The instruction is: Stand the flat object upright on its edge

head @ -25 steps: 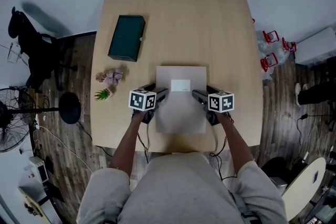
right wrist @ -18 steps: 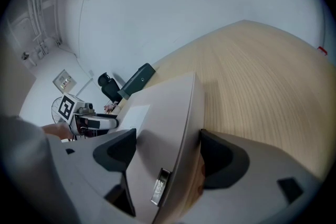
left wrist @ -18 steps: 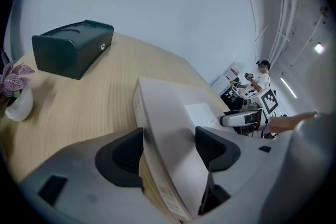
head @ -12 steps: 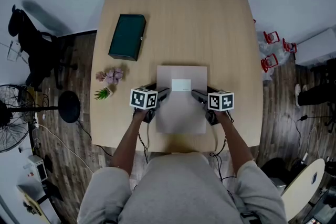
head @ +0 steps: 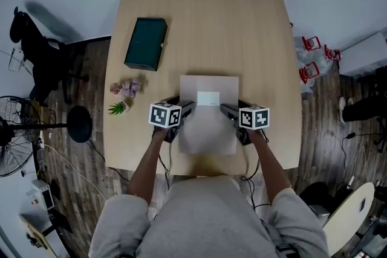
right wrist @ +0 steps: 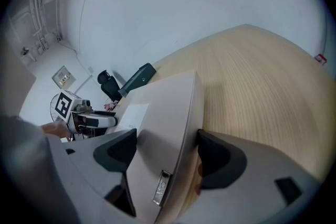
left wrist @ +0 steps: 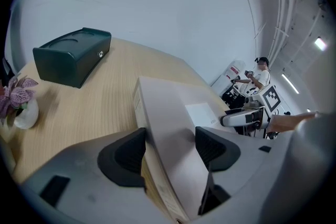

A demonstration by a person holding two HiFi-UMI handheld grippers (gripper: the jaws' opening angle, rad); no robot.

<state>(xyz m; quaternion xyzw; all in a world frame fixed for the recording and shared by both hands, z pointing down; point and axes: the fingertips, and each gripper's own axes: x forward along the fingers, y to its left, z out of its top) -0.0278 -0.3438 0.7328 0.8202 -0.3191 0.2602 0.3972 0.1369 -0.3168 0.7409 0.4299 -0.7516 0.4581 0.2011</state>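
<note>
A flat grey box (head: 208, 115) with a white label lies on the wooden table (head: 254, 33), in front of the person. My left gripper (head: 182, 110) is shut on the box's left edge; in the left gripper view the grey box (left wrist: 173, 139) fills the gap between both pads. My right gripper (head: 228, 112) is shut on the right edge, and the right gripper view shows the box (right wrist: 163, 128) clamped between its jaws. The box seems tipped slightly, near side raised.
A dark green case (head: 146, 43) lies at the table's far left. A small potted plant (head: 125, 92) with pink leaves stands left of my left gripper. Red objects (head: 311, 57) sit on the floor to the right. A black chair (head: 36, 51) is at left.
</note>
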